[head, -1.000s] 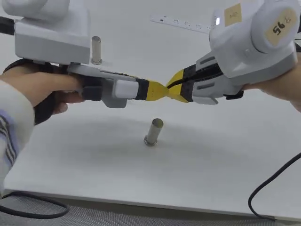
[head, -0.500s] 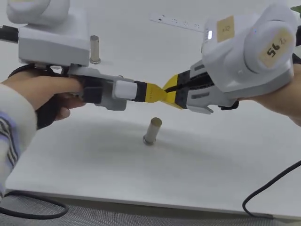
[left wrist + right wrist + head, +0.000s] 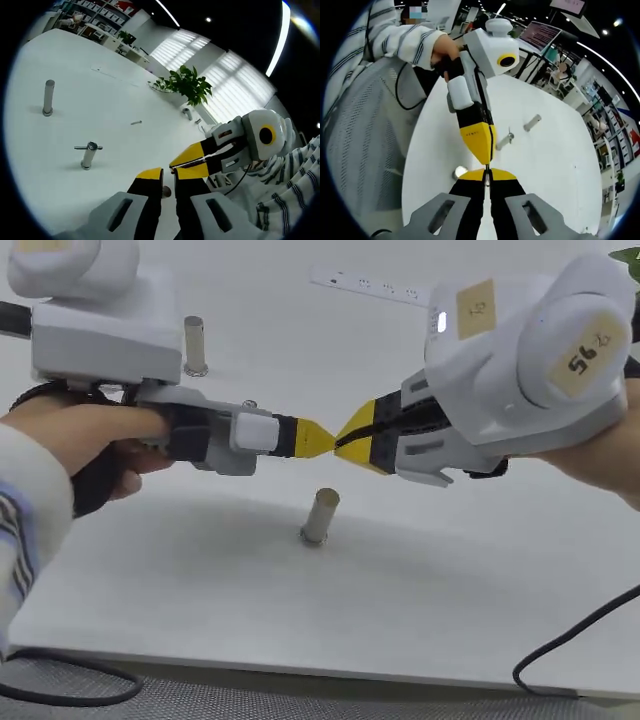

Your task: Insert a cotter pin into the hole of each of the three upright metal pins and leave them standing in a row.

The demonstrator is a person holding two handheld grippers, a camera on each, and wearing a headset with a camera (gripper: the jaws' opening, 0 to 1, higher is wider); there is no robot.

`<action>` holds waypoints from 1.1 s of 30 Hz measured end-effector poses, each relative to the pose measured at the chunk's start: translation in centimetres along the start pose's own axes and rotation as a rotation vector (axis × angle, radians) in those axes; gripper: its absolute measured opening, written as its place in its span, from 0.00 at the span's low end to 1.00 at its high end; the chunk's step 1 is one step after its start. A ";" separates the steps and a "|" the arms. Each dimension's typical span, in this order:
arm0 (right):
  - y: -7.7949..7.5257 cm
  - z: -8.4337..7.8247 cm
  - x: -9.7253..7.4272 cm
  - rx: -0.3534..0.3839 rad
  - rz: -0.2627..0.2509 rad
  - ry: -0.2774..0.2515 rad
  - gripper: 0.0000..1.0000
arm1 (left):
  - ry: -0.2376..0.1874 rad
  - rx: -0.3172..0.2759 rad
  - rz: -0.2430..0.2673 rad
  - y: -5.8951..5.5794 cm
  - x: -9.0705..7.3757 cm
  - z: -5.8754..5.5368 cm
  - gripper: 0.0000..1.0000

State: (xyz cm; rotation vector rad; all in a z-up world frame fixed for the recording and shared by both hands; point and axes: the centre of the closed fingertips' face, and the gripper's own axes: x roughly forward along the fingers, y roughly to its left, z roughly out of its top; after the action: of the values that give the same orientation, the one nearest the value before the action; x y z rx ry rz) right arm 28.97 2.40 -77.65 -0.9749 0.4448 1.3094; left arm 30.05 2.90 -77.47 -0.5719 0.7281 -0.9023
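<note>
Compared with the frame half a second earlier, the yellow tips no longer overlap in the head view. The white-bodied left gripper (image 3: 322, 440) with yellow-tipped black jaws sits further toward the left of the frame. It meets the matching right gripper (image 3: 347, 432) point to point at centre frame, above the white table (image 3: 450, 570).

In the left gripper view the left gripper's jaws are drawn close, with a narrow slit between them. The right gripper's jaws are likewise nearly pressed together. Whether either pair pinches a cotter pin cannot be told.

Below the tips in the head view, the near grey metal pin (image 3: 321, 516) stands upright at lower centre, its place unchanged. The far grey metal pin (image 3: 194, 344) stands upright at upper left.

In the left gripper view, left of centre, the cross-pinned grey metal pin (image 3: 88, 155) stands upright with a thin cotter pin through its top. A loose cotter pin (image 3: 136, 122) lies flat on the table, up and to the right of it and well apart.

A white power strip (image 3: 375, 286) lies along the top edge of the head view. A black cable (image 3: 570, 635) curves across its lower right corner.
</note>
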 end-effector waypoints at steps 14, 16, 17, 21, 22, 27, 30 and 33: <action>0.0 0.0 -0.2 -0.016 -0.005 0.010 0.03 | 0.011 -0.042 -0.025 -0.8 0.3 -0.4 0.03; 0.0 0.0 -0.2 -0.019 -0.003 0.010 0.03 | 0.013 -0.048 -0.029 -0.9 0.2 -0.5 0.03; 0.0 0.0 -0.2 -0.019 -0.002 0.010 0.03 | 0.012 -0.055 -0.035 -0.9 0.2 -0.5 0.02; 0.0 0.0 -0.3 -0.022 -0.002 0.009 0.03 | 0.006 -0.079 -0.043 -1.5 0.2 -0.6 0.02; 0.0 0.0 -0.3 -0.023 -0.004 0.007 0.03 | 0.003 -0.083 -0.043 -1.6 0.3 -0.6 0.02; 0.0 0.1 -0.2 -0.018 -0.005 0.004 0.03 | -0.004 -0.118 -0.047 -1.7 0.1 -0.7 0.02; 0.0 0.1 -0.3 -0.021 -0.008 0.003 0.03 | -0.007 -0.124 -0.050 -1.5 0.1 -0.5 0.02; -0.1 0.1 -0.4 -0.025 -0.012 0.002 0.03 | -0.012 -0.138 -0.053 -1.6 0.0 -0.4 0.01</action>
State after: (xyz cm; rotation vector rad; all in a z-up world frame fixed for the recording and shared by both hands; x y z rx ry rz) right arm 28.95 2.28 -77.26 -0.9984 0.4250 1.3057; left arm 28.97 2.03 -76.62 -0.7207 0.7711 -0.9017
